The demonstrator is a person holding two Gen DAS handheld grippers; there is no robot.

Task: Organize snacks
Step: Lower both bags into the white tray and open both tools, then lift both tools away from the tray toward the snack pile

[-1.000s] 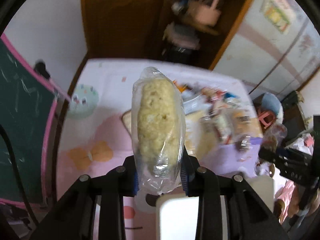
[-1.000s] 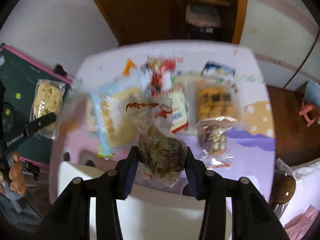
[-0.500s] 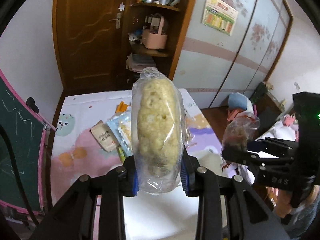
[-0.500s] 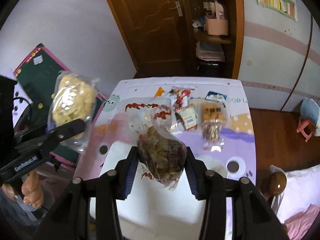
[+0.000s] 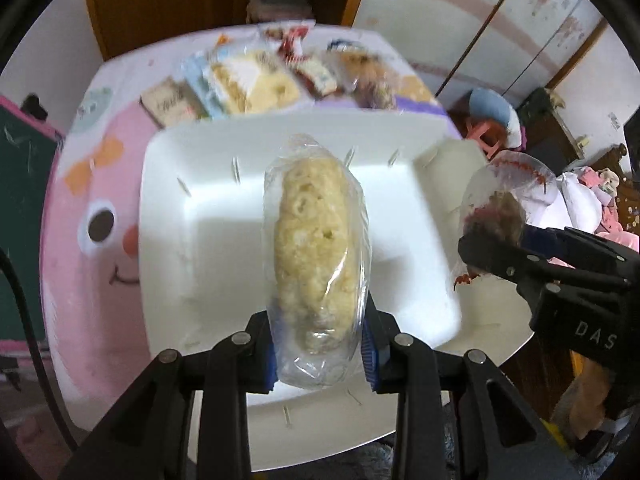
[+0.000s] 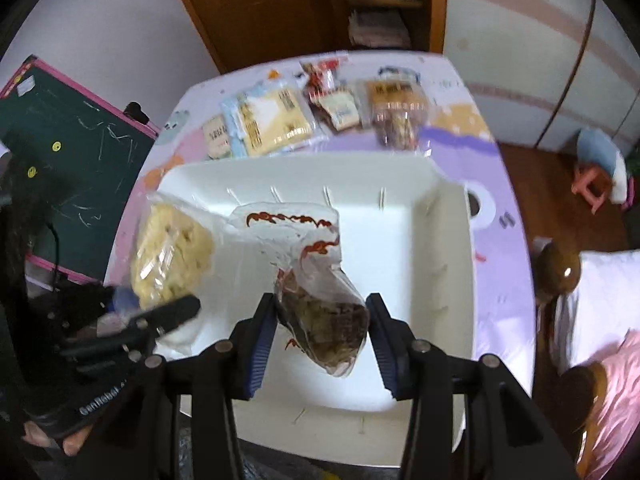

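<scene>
A: Left wrist view first: what is gripped by the left gripper (image 5: 320, 354)?

B: A pale yellow puffed snack (image 5: 316, 252), sealed in clear film, is clamped between the blue pads (image 5: 370, 360). It is held upright and long, lumpy in texture, above the white tray (image 5: 224, 216), whose inner walls are marked by thin slits.

A: And the right gripper (image 6: 322, 340)?

B: A clear bag with red print (image 6: 316, 280) is seen between its fingers, dark brown pieces gathered at the lower end and the loose top crumpled above. The jaws stand somewhat wider than the bag, so whether it is pinched or just released cannot be told from the blurred frame. It is placed over the tray's middle, and the same bag (image 5: 500, 216) is seen from the left camera at the tray's right rim.

A: What is laid beyond the tray?

B: A row of packaged snacks (image 6: 316, 116) is spread on the pink and purple cartoon mat (image 5: 96, 240), just past the far rim; a green chalkboard (image 6: 76, 152) is seen at the left
</scene>
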